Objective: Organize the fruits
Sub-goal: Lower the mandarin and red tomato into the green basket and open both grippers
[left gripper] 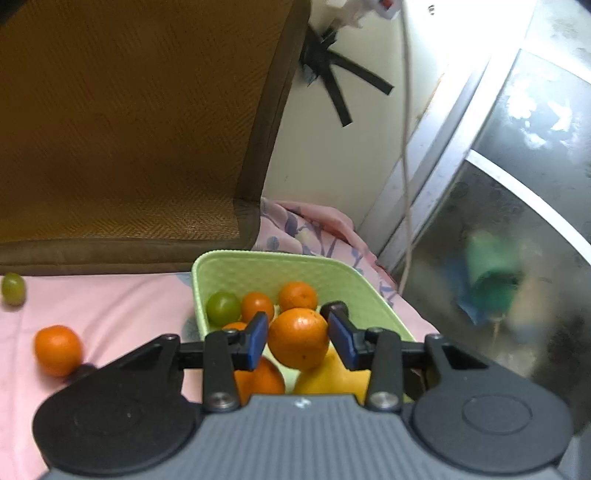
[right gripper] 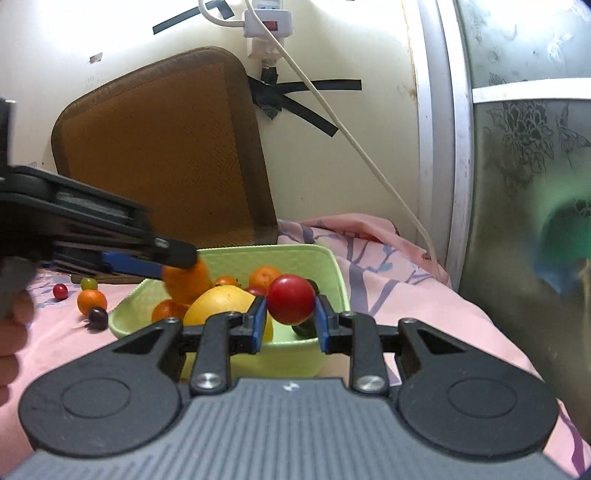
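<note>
A light green basket point(left gripper: 332, 275) point(right gripper: 332, 266) sits on the pink sheet and holds several oranges, a green grape point(left gripper: 222, 307) and a yellow fruit point(right gripper: 221, 304). My left gripper point(left gripper: 298, 338) is shut on an orange point(left gripper: 298, 338) just above the basket; it also shows in the right wrist view point(right gripper: 186, 282). My right gripper point(right gripper: 290, 317) is shut on a red fruit point(right gripper: 291, 298) over the basket's near rim. Loose on the sheet lie an orange point(left gripper: 58, 349) point(right gripper: 91, 300), a green grape point(left gripper: 13, 288) point(right gripper: 89, 283), a red fruit point(right gripper: 60, 291) and a dark fruit point(right gripper: 98, 316).
A brown woven cushion point(left gripper: 129, 129) point(right gripper: 162, 147) leans against the wall behind the basket. A white cable point(right gripper: 354, 140) hangs from a power strip point(right gripper: 266, 23). A frosted glass door point(left gripper: 517, 203) point(right gripper: 524, 184) stands at the right. Rumpled pink floral sheet point(right gripper: 369, 251) lies behind the basket.
</note>
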Action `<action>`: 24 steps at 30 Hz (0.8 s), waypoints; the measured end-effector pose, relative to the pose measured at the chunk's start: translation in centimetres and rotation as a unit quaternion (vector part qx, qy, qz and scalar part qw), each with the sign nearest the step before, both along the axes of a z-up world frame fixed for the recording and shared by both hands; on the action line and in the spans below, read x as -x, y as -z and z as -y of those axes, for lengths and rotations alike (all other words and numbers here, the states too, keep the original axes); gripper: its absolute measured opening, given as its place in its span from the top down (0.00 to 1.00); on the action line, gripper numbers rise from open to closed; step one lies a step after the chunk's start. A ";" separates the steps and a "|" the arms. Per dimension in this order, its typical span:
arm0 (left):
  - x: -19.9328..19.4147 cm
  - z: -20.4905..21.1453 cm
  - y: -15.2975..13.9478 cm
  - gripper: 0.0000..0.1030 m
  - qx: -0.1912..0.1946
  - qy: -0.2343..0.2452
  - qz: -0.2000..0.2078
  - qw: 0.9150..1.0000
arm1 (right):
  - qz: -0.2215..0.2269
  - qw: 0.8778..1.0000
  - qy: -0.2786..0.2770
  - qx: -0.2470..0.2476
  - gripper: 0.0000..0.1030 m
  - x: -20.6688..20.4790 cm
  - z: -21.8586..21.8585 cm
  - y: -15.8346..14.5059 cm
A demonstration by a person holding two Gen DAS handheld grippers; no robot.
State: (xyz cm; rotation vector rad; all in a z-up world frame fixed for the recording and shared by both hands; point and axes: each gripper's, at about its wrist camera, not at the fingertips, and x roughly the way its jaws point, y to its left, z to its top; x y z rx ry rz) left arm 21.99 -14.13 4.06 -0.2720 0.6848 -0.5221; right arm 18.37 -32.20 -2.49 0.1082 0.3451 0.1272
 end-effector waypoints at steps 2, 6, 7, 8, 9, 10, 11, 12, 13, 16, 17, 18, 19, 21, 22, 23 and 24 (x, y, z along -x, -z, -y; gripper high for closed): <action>-0.8 0.3 0.4 0.59 -0.001 -0.001 -0.008 1.000 | 0.001 1.000 0.000 0.006 0.62 0.0 -0.1 0.1; -0.5 -0.5 0.1 0.57 0.009 -0.007 -0.003 1.000 | 0.023 1.000 0.009 0.012 0.53 0.7 0.1 -0.1; -0.3 -1.1 -0.2 0.57 0.013 -0.011 0.000 1.000 | 0.027 1.000 0.013 0.009 0.53 1.0 0.2 -0.2; 0.1 -2.0 -0.6 0.57 0.020 -0.016 0.006 1.000 | 0.029 0.999 0.015 0.005 0.53 1.0 0.3 -0.2; 0.6 -3.0 -1.0 0.57 0.026 -0.023 0.013 0.999 | 0.030 0.999 0.019 0.001 0.53 1.0 0.5 -0.2; 1.1 -4.1 -1.4 0.57 0.030 -0.032 0.019 0.999 | 0.032 0.999 0.024 -0.003 0.53 1.0 0.7 -0.2; 1.5 -5.6 -1.8 0.57 0.034 -0.045 0.024 0.998 | 0.033 0.999 0.028 -0.008 0.53 1.0 1.0 -0.2; 2.0 -7.1 -2.0 0.57 0.038 -0.060 0.028 0.997 | 0.033 0.999 0.032 -0.012 0.53 0.9 1.2 -0.2; 2.5 -8.8 -2.1 0.57 0.039 -0.076 0.030 0.996 | 0.033 0.999 0.035 -0.018 0.53 0.9 1.4 -0.2; 3.9 -14.3 -1.9 0.57 0.032 -0.141 0.026 0.989 | 0.032 0.998 0.048 -0.032 0.53 0.8 1.9 -0.2; 4.3 -16.0 -1.6 0.57 0.025 -0.164 0.022 0.986 | 0.032 0.998 0.050 -0.035 0.53 0.8 2.0 -0.2; 4.7 -17.5 -1.2 0.57 0.019 -0.184 0.016 0.983 | 0.031 0.998 0.052 -0.036 0.53 0.8 2.1 -0.2; 5.1 -19.1 -0.8 0.57 0.012 -0.205 0.008 0.979 | 0.030 0.998 0.052 -0.036 0.53 0.8 2.1 -0.1; 5.6 -21.4 0.0 0.57 0.002 -0.233 -0.005 0.972 | 0.031 0.997 0.057 -0.034 0.55 0.8 2.0 -0.1; 5.8 -22.4 0.4 0.57 -0.005 -0.244 -0.011 0.970 | 0.034 0.997 0.061 -0.035 0.56 1.0 2.0 -0.1; 5.8 -23.2 0.7 0.57 -0.011 -0.252 -0.015 0.968 | 0.039 0.996 0.067 -0.035 0.58 1.1 2.0 -0.2; 5.8 -23.8 0.9 0.57 -0.015 -0.256 -0.019 0.966 | 0.044 0.996 0.075 -0.037 0.60 1.4 2.0 -0.4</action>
